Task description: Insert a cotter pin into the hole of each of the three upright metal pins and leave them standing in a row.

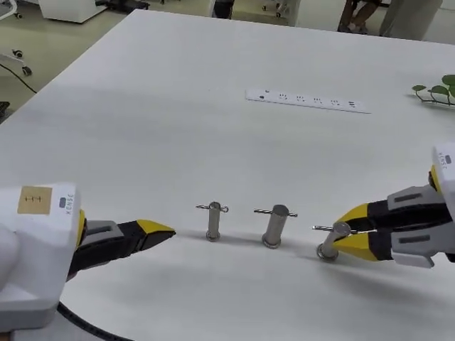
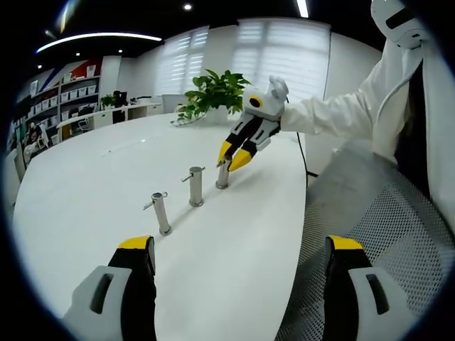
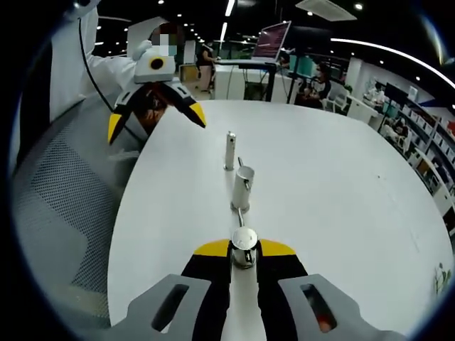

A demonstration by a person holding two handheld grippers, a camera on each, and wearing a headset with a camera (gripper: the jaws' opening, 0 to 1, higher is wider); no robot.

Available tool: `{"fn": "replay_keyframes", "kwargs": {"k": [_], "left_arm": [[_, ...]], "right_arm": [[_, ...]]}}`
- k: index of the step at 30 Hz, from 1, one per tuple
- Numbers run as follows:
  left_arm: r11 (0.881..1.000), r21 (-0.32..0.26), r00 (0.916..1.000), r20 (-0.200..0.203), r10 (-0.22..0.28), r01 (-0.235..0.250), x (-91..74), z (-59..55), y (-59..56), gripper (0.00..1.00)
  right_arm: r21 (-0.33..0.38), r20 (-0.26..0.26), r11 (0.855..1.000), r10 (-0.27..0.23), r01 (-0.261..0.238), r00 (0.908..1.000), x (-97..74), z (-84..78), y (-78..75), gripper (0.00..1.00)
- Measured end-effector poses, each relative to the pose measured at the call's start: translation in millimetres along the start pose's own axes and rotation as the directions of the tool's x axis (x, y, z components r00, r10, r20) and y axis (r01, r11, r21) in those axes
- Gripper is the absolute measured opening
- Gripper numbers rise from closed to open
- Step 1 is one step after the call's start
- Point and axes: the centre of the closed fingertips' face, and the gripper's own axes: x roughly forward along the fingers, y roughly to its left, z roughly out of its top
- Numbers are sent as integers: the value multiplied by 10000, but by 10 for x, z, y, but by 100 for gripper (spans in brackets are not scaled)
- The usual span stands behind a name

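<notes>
I count three metal pins (image 2: 195, 186) in a single row along the near edge of the white bench (image 1: 178, 128). The left pin (image 1: 213, 224) stands upright with one cotter pin (image 1: 212, 208) crosswise through its top. The middle pin (image 1: 274, 229) is upright too and carries a second cotter pin (image 1: 276, 212) the same way. The right pin (image 1: 329, 245) leans, base on the bench and head tipped toward the bench's right edge. A third cotter pin (image 1: 321, 228) sticks out of its head toward the middle pin.

I have two grippers in play. My right gripper (image 1: 346, 231) reaches in from the right edge with both yellow-tipped jaws clamped on the head of the right pin. In the right gripper view that round head sits pinched between the jaws, with the other two pins lined up beyond it.

My left gripper (image 1: 162, 229) sits near the left pin on the side toward the bench's left edge, apart from it and touching none of the pins. In the left gripper view its jaws stand wide apart with nothing between them.

One white power strip (image 1: 306, 100) lies toward the far edge, well apart from the row. One leafy plant (image 1: 437, 91) shows at the right edge.
</notes>
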Motion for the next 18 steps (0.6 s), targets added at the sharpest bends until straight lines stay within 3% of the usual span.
{"fn": "replay_keyframes", "kwargs": {"k": [6,13,18], "left_arm": [[9999,130,10000,80,29,-30,31,81,26,99],[10000,40,10000,67,60,-61,76,86,48,99],[9996,-71,9995,119,290,-289,67,94,86,99]], "right_arm": [[-114,43,9999,19,-19,10000,-11,15,-62,7],[337,254,9985,432,-440,9987,-28,-8,-85,8],[245,165,9983,530,-534,9985,-10,-32,-92,9]]}}
